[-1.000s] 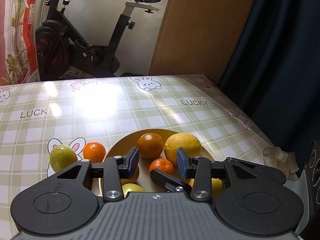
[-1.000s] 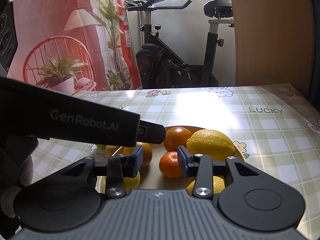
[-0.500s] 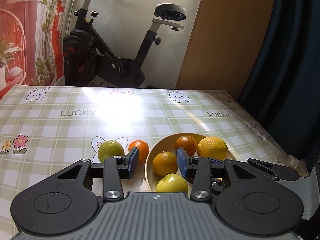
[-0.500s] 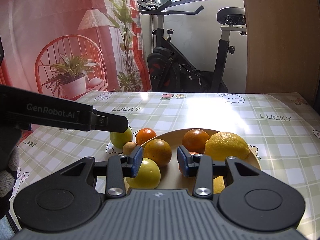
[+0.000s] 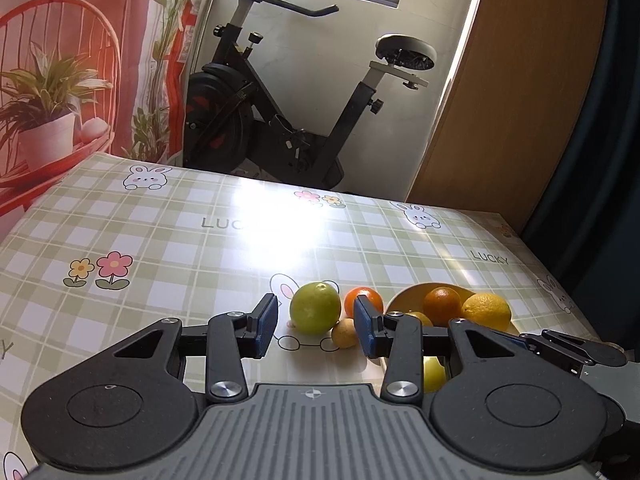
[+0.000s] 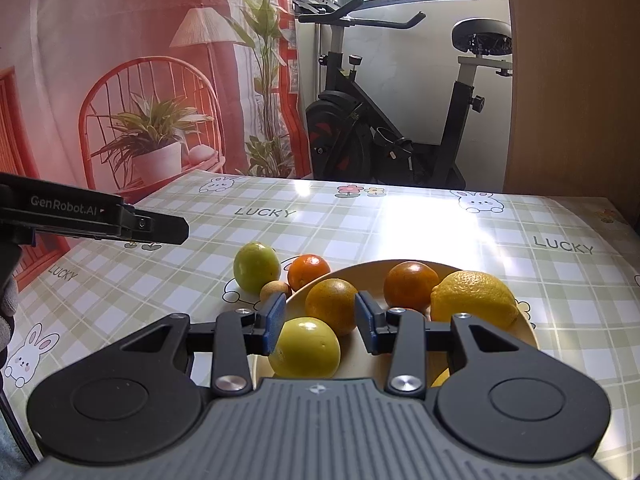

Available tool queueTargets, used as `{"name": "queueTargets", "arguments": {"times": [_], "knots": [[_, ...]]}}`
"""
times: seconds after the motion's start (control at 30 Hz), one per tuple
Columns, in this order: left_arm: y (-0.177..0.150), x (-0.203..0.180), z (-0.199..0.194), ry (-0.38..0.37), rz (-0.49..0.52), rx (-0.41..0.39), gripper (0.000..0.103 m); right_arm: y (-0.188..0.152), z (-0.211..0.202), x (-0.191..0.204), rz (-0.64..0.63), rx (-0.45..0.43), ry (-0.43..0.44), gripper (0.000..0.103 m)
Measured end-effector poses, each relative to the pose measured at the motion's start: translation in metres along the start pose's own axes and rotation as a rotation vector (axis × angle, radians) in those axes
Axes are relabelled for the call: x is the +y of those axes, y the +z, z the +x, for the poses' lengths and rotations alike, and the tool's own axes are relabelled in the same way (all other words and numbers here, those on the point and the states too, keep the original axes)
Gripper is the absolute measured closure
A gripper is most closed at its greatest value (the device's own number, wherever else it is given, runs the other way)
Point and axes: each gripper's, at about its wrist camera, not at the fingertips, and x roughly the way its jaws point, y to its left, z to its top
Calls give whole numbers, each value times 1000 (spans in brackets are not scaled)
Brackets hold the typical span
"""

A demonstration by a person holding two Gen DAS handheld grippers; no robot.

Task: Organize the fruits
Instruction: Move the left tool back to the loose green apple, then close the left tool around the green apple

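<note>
left gripper [image 5: 316, 326] wide open & empty, lined up w/ the green fruit [image 5: 315, 307] on the tablecloth [image 5: 160, 240] beside the plate [image 6: 524, 336]; prob firm, smooth, rolls, so pinch across its middle; right gripper [image 6: 320, 322] also open, empty.

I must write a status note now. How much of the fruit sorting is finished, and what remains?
Done: the plate holds several fruits, among them a lemon, two oranges and a yellow-green fruit.
In hand: nothing; the left gripper and right gripper are both open and empty.
Left: the green fruit, a mandarin and a small yellow fruit lie on the table beside the plate.
</note>
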Motion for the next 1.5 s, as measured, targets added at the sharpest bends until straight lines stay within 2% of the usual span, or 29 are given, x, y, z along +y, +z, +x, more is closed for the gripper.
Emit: {"name": "queueTargets", "arguments": {"times": [0.4, 0.6, 0.77, 1.0, 1.17, 1.5], "knots": [[13, 37, 0, 29, -50, -35, 59, 23, 24, 18, -66, 14, 38, 61], [33, 42, 2, 32, -35, -76, 59, 38, 50, 34, -126, 22, 95, 60], [39, 42, 14, 19, -28, -76, 59, 41, 81, 47, -170, 67, 124, 59], [34, 47, 36, -12, -48, -26, 59, 37, 117, 52, -194, 159, 97, 53], [29, 52, 49, -39, -66, 17, 59, 34, 127, 53, -189, 190, 104, 51], [19, 55, 72, -102, -90, 114, 59, 32, 123, 66, -215, 189, 155, 50]]}}
